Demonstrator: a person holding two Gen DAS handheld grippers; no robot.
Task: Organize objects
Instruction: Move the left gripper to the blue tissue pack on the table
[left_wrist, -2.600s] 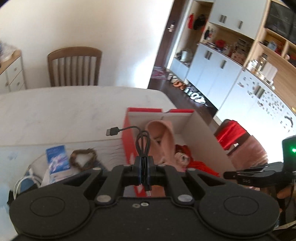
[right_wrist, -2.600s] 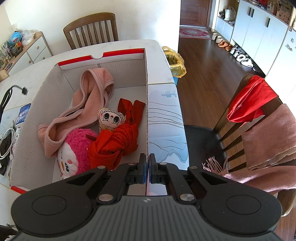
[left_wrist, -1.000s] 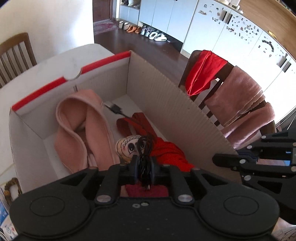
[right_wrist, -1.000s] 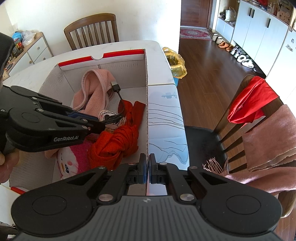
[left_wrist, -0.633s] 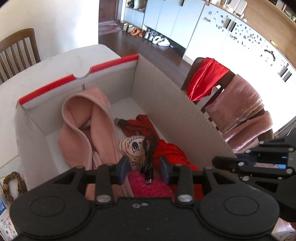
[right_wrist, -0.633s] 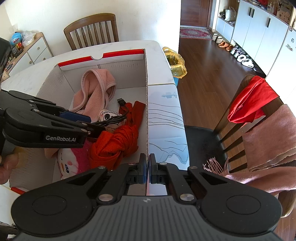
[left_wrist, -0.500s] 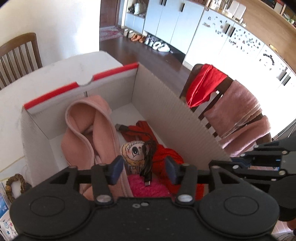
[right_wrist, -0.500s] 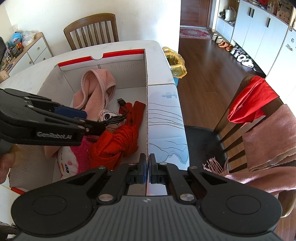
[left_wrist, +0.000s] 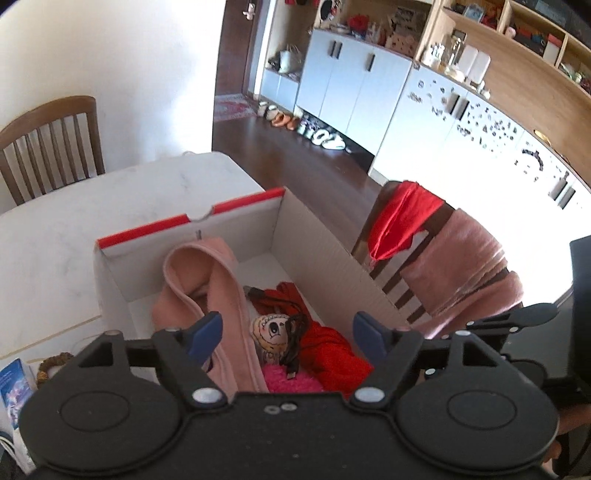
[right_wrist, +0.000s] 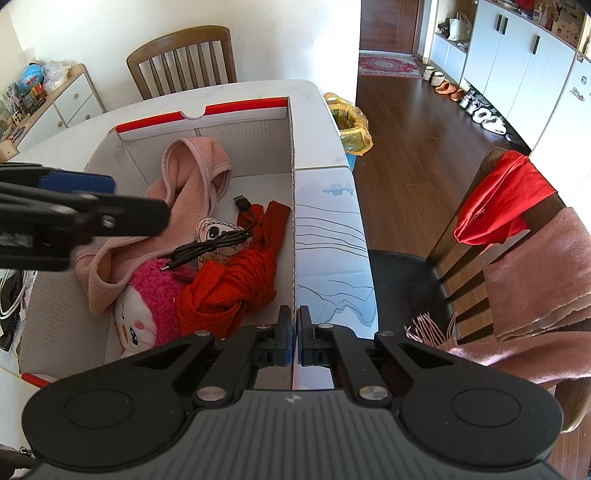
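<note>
On a white marble table (right_wrist: 258, 90) in a wood-floored kitchen, the left gripper (left_wrist: 288, 330), jaws opening and empty, hangs over one cardboard box (right_wrist: 255, 129) holding one black cable (right_wrist: 210, 249), two dolls and two cloths, while the right gripper (right_wrist: 294, 341) pinches the box's right wall.

Left gripper (left_wrist: 288, 328) tilted downward, jaws opening wide with nothing pinched between the blue pads (left_wrist: 205, 330). Right gripper (right_wrist: 294, 341) angled steeply down, jaws pressed together on the thin edge of the cardboard box wall (right_wrist: 294, 229).
</note>
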